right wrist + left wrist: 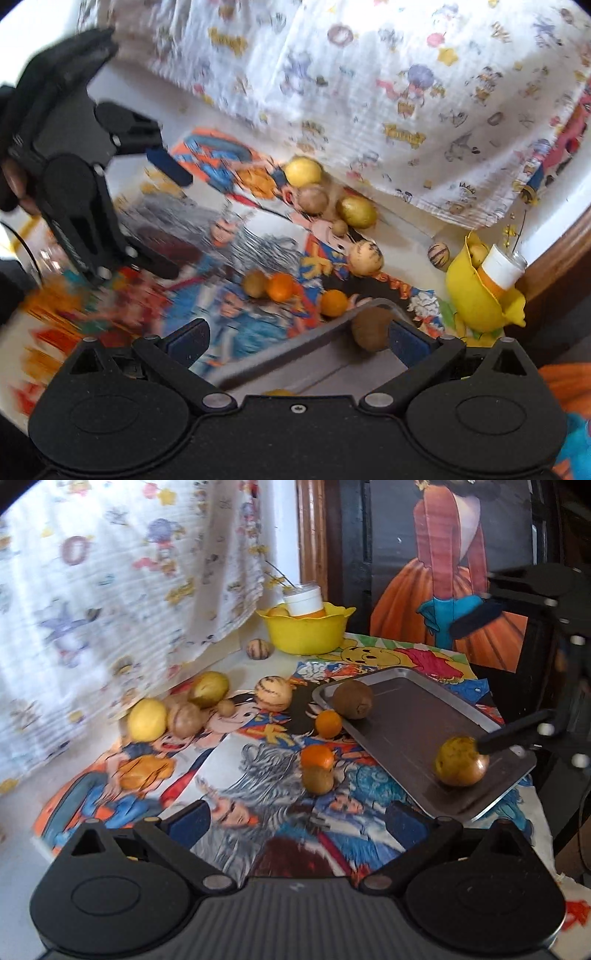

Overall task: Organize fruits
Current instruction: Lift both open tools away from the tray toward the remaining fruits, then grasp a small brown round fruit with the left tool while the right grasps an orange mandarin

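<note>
The tray point(413, 731) is set on the desk point(229, 760), its long axis running diagonally from far-left to near-right in the left wrist view. On it, a kiwi point(352, 699) lies at the far end and a yellow fruit point(461, 761) at the near end. The right hand-held gripper point(476, 683) is seen spread apart, its lower finger touching that fruit. The left hand-held gripper point(295, 821) is spread apart and empty over the desk. Oranges point(328, 723) lie just beside the tray.

Bright daylight through curtain point(110, 572); motion blur, fisheye-warped edges.
</note>
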`<action>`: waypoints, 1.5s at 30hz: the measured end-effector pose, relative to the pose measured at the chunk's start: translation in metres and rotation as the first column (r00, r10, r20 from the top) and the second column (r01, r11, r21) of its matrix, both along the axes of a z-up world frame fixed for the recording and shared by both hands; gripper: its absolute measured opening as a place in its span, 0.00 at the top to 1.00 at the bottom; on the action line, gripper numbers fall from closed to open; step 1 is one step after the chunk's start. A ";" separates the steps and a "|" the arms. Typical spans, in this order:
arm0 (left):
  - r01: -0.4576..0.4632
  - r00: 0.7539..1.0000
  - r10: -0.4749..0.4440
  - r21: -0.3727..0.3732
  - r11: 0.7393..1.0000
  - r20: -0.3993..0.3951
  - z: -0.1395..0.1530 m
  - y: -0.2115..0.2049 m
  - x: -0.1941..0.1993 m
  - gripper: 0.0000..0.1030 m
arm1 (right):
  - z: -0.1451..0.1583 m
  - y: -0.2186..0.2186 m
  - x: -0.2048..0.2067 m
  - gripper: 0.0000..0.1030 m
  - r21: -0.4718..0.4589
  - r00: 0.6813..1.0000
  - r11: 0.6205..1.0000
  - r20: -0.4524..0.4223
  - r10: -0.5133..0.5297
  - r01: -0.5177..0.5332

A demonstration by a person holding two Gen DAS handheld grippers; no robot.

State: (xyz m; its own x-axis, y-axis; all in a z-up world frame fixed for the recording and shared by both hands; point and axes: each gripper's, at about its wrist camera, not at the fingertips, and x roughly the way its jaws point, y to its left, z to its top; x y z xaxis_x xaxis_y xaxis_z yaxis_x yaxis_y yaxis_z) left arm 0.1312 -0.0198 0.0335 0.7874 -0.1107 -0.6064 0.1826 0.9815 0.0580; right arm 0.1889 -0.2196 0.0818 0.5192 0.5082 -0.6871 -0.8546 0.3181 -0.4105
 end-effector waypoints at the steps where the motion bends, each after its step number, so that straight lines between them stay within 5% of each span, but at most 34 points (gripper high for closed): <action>1: 0.009 1.000 -0.009 0.008 1.000 0.000 -0.002 -0.002 0.006 0.00 | -0.005 0.001 0.010 0.02 -0.017 1.000 1.000 0.007 0.009 -0.009; 12: 0.004 0.997 -0.002 0.028 1.000 -0.080 -0.028 -0.015 0.058 0.02 | -0.046 0.026 0.088 0.19 -0.039 0.999 0.998 0.004 0.039 -0.039; 22: 0.014 0.994 -0.014 -0.006 1.000 -0.105 -0.036 -0.014 0.073 0.27 | -0.070 0.053 0.106 0.41 -0.085 0.997 0.993 0.005 0.078 -0.078; 45: 0.010 0.988 -0.031 -0.131 0.991 -0.152 -0.043 -0.007 0.087 0.69 | -0.090 0.072 0.120 0.66 -0.116 0.997 0.991 0.000 0.072 -0.072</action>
